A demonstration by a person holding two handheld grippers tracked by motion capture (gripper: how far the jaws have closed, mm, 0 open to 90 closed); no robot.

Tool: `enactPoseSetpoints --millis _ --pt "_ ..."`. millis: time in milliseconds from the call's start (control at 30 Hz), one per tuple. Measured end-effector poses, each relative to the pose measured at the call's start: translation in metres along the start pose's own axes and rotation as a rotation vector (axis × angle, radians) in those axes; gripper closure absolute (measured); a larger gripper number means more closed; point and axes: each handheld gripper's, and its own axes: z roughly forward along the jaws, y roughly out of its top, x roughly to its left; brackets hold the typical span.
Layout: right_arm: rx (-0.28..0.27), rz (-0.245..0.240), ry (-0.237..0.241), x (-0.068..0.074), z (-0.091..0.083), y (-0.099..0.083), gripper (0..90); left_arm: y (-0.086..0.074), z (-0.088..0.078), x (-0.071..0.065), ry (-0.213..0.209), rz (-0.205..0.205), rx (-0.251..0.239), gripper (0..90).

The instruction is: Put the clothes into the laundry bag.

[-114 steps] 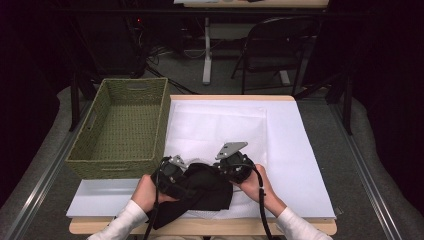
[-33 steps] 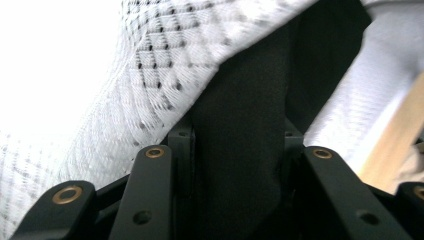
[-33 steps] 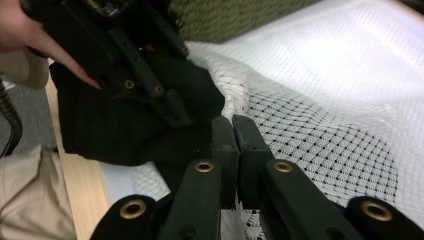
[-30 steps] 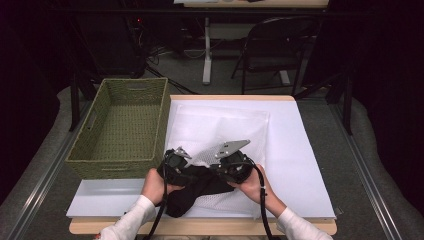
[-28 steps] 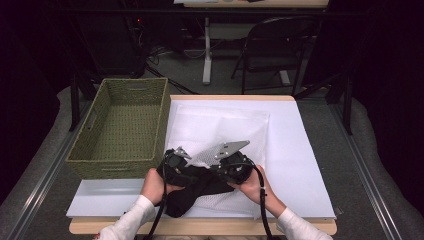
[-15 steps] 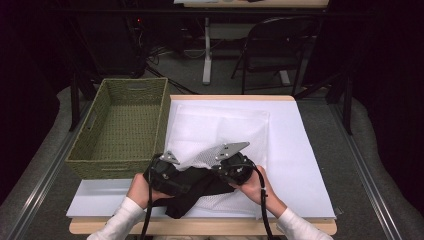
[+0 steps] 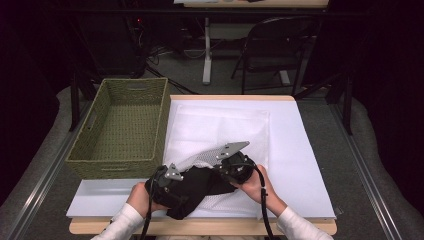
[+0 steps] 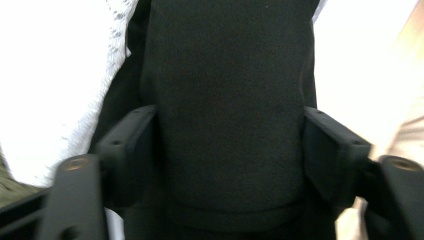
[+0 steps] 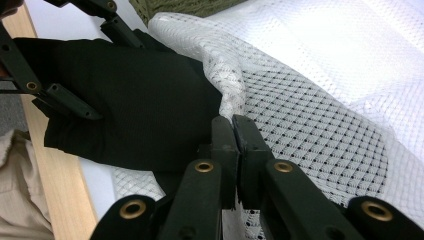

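White sheeting covers the tabletop (image 7: 305, 150), with a green basket (image 7: 122, 125) at its left edge. Near the front edge a mesh bag (image 7: 227, 145) is getting a black cloth (image 7: 197, 187) stuffed in. Right claw (image 9: 233, 125) is clamped on the bag's rim; left claw (image 8: 230, 150), jaws lately narrowing, straddles the cloth, whether pinching I cannot tell. Next: push deeper. No lettering readable.

The woven basket (image 7: 120, 127) blocked the counter's (image 7: 310, 150) far left corner, its tall walls barring any level pass there. Black cloth (image 7: 200, 185) and a raised fold of white mesh (image 7: 200, 160) crowded the middle of the near edge. The right side and far edge lay flat and open for passage.
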Motion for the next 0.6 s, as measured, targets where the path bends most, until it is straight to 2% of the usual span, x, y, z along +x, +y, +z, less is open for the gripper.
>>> enactPoseSetpoints --millis 67,133,200,233,367,433,500,567,600 --pt "0.003 -0.003 0.000 0.001 0.001 0.000 89.0 -0.001 0.000 -0.002 0.029 0.008 -0.008 40.6" --pt "0.004 -0.006 0.001 0.002 0.001 0.000 89.0 -0.002 0.001 -0.001 0.037 0.029 -0.013 46.8" --pt "0.006 -0.001 0.002 0.003 0.002 0.001 88.9 -0.002 0.002 0.002 0.042 0.033 -0.018 52.5" --pt "0.007 -0.003 0.007 0.003 0.002 0.001 89.0 -0.003 0.002 0.007 0.026 0.008 -0.032 54.1" --pt "0.009 -0.007 0.007 0.004 0.003 0.001 89.0 -0.004 0.000 0.010 0.013 -0.020 -0.046 59.2" --pt "0.007 -0.009 0.003 0.005 0.002 0.002 89.0 -0.003 -0.002 0.009 0.021 -0.024 -0.052 61.5" --pt "-0.001 -0.012 -0.001 0.005 0.000 0.002 89.0 -0.001 -0.005 0.009 0.012 -0.034 -0.058 62.1" --pt "-0.016 -0.014 0.002 0.005 -0.003 0.003 89.0 0.004 -0.009 0.009 0.019 -0.061 -0.083 62.7" --pt "-0.021 -0.009 0.006 0.005 -0.003 0.004 89.0 0.004 -0.009 0.009 0.019 -0.061 -0.083 63.1"
